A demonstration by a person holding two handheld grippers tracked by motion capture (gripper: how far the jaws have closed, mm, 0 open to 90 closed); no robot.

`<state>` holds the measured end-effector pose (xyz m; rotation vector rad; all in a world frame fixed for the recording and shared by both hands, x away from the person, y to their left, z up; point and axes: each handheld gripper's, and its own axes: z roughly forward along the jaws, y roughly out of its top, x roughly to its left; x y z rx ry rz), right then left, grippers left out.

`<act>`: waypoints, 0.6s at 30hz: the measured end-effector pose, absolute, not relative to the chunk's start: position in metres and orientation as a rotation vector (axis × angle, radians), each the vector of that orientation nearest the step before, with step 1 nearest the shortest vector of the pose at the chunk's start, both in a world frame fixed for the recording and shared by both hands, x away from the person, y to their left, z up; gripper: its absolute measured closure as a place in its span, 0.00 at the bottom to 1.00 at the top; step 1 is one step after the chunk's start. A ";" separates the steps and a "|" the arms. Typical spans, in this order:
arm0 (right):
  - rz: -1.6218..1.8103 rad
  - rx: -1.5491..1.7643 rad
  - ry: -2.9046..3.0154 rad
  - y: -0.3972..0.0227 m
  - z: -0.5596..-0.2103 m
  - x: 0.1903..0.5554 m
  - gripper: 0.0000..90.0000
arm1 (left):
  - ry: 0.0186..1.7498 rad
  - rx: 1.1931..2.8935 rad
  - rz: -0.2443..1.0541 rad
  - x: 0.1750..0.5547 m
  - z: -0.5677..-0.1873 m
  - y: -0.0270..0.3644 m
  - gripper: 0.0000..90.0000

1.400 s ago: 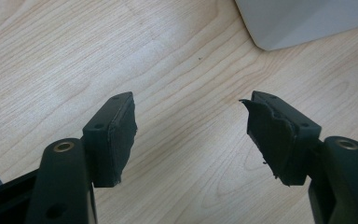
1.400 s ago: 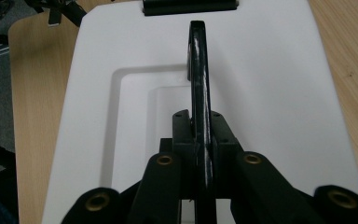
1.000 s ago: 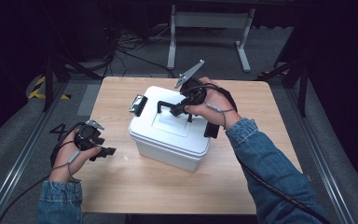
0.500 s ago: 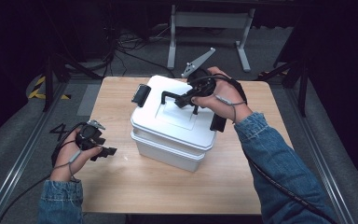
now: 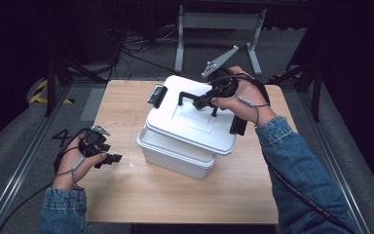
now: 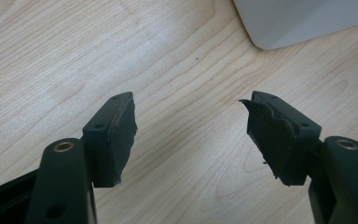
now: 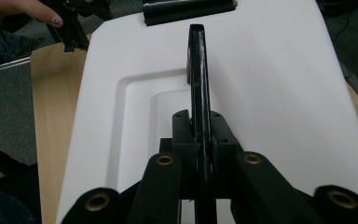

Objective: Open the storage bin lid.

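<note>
Wooden table stood on grey floor; metal stand behind table; cables beside stand; surroundings dark.

The table is lit evenly from above, while the surrounding floor is left in deep darkness. Soft shadows are cast beneath the white box. Slight glare is seen on the lid. Mild softness is noted in the high view; the nearest jaw parts are blurred in both gripper views.
</note>
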<state>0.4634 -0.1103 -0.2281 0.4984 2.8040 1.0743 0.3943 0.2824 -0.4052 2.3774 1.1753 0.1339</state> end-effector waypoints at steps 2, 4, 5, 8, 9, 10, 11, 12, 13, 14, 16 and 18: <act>1.080 0.510 2.795 -0.119 -0.226 0.464 0.94 | 1.178 2.380 0.130 0.394 -0.406 0.281 0.37; 1.080 0.525 2.781 -0.129 -0.225 0.465 0.94 | 1.175 2.390 0.121 0.395 -0.407 0.280 0.37; 1.082 0.540 2.773 -0.135 -0.224 0.465 0.94 | 1.173 2.391 0.126 0.395 -0.407 0.280 0.37; 1.081 0.575 2.756 -0.149 -0.223 0.466 0.94 | 1.174 2.392 0.122 0.395 -0.407 0.279 0.37; 1.082 0.585 2.751 -0.154 -0.223 0.466 0.94 | 1.175 2.392 0.122 0.395 -0.407 0.279 0.37; 1.079 0.598 2.744 -0.159 -0.223 0.466 0.94 | 1.170 2.396 0.128 0.395 -0.407 0.279 0.37; 1.078 0.610 2.739 -0.163 -0.223 0.466 0.94 | 1.179 2.391 0.121 0.395 -0.408 0.278 0.37; 1.079 0.621 2.730 -0.170 -0.223 0.466 0.94 | 1.180 2.394 0.115 0.395 -0.408 0.278 0.37; 1.082 0.633 2.724 -0.175 -0.223 0.467 0.94 | 1.181 2.395 0.119 0.395 -0.408 0.278 0.37; 1.083 0.642 2.719 -0.178 -0.222 0.467 0.94 | 1.177 2.395 0.118 0.395 -0.408 0.278 0.37; 1.081 0.668 2.707 -0.188 -0.222 0.467 0.94 | 1.176 2.400 0.115 0.395 -0.408 0.278 0.37; 1.073 0.698 2.694 -0.199 -0.221 0.468 0.94 | 1.174 2.402 0.116 0.395 -0.408 0.278 0.37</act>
